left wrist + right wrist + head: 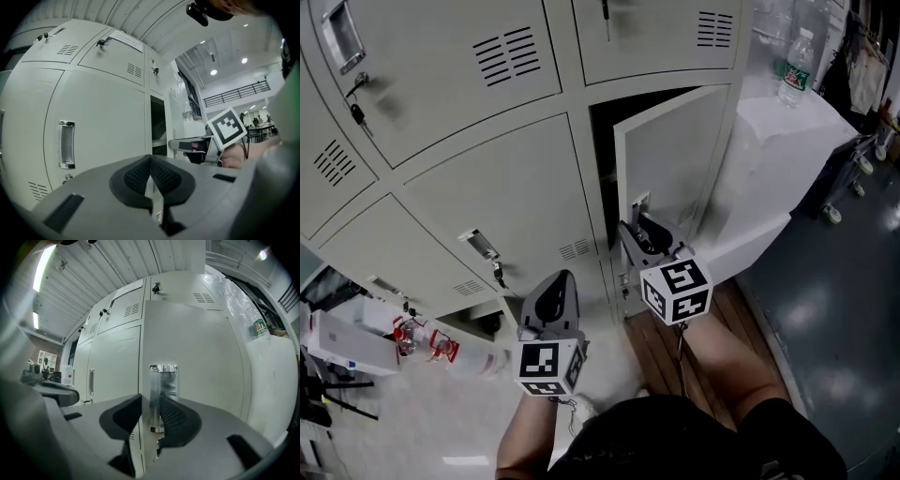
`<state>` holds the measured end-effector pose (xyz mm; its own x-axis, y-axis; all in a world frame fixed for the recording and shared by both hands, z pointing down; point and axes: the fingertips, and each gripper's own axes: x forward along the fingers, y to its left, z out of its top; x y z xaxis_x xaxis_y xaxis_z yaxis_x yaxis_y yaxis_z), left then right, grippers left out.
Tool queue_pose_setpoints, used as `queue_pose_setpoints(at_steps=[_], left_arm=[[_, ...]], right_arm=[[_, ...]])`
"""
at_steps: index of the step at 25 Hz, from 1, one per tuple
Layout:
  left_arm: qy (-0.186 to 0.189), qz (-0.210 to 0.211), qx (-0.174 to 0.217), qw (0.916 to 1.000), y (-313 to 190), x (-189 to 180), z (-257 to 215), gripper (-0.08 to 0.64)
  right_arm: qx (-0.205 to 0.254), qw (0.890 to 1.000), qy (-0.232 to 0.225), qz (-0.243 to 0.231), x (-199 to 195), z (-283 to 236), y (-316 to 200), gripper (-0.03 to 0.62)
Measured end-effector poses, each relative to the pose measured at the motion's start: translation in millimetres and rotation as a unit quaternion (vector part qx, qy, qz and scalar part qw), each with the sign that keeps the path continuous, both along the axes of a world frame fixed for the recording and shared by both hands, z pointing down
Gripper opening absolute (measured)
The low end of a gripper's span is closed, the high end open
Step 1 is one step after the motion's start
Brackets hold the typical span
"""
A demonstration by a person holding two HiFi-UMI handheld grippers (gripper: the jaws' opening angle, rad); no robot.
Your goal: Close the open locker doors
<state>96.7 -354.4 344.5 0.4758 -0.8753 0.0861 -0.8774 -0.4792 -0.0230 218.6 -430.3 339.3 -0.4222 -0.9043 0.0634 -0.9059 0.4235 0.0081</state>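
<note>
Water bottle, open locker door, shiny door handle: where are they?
water bottle (794, 75), head view, green label
open locker door (675, 155), head view, panel middle
shiny door handle (164, 378), right gripper view, upper part

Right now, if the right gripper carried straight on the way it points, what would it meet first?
Probably the half-open pale grey metal locker door: its edge, by the chrome recessed handle, stands between the parted jaws of the right gripper. Depth is unclear.

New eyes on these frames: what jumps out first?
One pale grey metal locker door stands ajar at the right of the head view, in a bank of matching lockers. The right gripper sits at its free edge, jaws apart beside the chrome handle. The left gripper is shut, facing closed doors.
</note>
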Motion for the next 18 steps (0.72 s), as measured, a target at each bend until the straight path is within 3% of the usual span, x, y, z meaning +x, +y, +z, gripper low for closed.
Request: queue_pose_setpoints(at_steps=[18], left_arm=[[-0.014, -0.024, -0.011, 0.9995, -20, -17, 9, 0.004]], right_arm=[[0.013, 0.999, 0.001, -0.040, -21, 1, -55, 0.127]])
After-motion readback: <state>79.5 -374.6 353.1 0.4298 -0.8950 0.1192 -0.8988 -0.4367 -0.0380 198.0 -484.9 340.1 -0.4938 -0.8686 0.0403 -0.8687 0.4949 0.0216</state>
